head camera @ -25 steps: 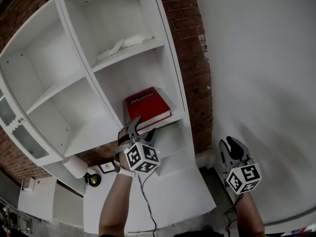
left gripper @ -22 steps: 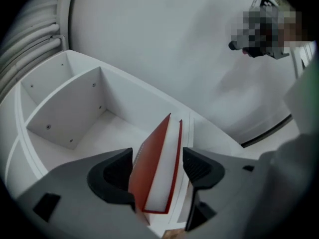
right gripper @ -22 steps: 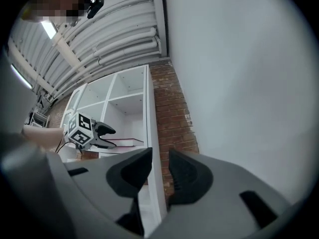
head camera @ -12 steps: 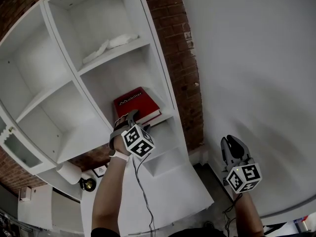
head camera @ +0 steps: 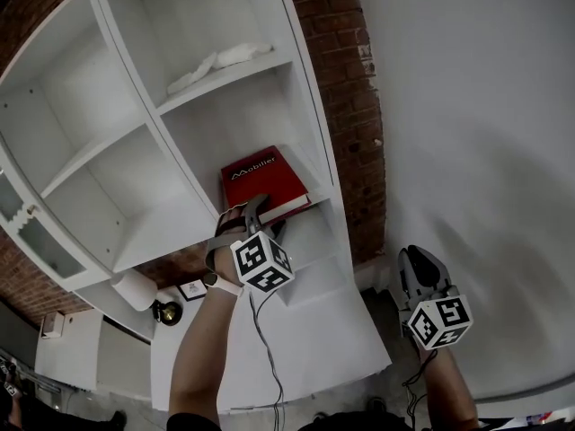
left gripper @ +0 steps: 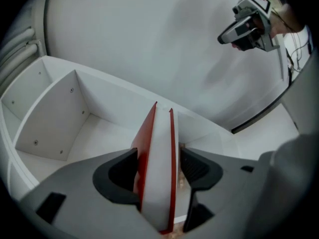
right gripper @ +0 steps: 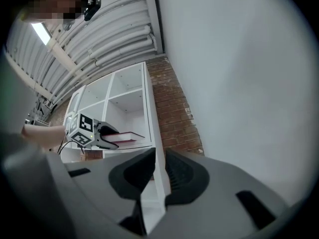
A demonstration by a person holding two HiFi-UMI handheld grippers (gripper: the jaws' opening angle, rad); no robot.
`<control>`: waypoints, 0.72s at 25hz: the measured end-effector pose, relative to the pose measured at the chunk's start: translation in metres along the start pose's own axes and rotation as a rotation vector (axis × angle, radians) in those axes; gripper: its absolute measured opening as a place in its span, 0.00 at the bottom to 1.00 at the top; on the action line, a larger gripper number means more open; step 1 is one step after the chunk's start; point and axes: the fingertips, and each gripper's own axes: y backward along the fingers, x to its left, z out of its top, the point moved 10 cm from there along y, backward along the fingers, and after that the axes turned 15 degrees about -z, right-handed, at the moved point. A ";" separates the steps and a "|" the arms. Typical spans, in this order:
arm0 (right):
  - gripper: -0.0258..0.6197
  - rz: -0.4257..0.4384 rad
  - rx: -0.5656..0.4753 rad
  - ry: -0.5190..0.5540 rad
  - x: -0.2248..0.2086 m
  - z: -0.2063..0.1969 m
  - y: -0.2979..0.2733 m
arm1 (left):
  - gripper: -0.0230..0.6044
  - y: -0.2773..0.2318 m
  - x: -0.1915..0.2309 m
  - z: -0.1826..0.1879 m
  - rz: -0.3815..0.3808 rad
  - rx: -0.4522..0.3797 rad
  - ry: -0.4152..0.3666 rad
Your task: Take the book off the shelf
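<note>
A red book point(head camera: 265, 180) with white lettering lies flat in the lower right compartment of the white shelf unit point(head camera: 180, 106). My left gripper point(head camera: 260, 215) reaches up to the book's near edge. In the left gripper view the book point(left gripper: 158, 148) stands edge-on between the jaws, which are closing. The left pad lies against the cover and a thin gap shows at the right pad. My right gripper point(head camera: 420, 264) hangs low on the right by the white wall. Its jaws are closing with nothing between them, and a narrow slit is left.
A crumpled white cloth point(head camera: 220, 64) lies in the compartment above the book. A brick strip point(head camera: 346, 88) runs beside the unit, then a plain white wall point(head camera: 476, 106). Below the shelves are a small framed picture point(head camera: 191, 288) and a dark round object point(head camera: 166, 312).
My left gripper has moved up from below the book until its jaws straddle the book's near edge. The right gripper has stayed low by the wall.
</note>
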 end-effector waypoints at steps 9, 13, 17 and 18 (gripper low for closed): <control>0.12 0.178 0.066 -0.025 0.030 -0.021 -0.031 | 0.36 0.045 -0.037 -0.002 0.126 -0.046 -0.123; 0.11 0.252 0.097 -0.046 0.047 -0.031 -0.045 | 0.32 0.062 -0.058 -0.007 0.209 -0.024 -0.263; 0.09 0.317 0.126 -0.085 0.063 -0.037 -0.057 | 0.31 0.084 -0.075 -0.010 0.237 -0.040 -0.295; 0.09 0.335 0.131 -0.090 0.067 -0.039 -0.059 | 0.31 0.090 -0.080 -0.010 0.239 -0.049 -0.298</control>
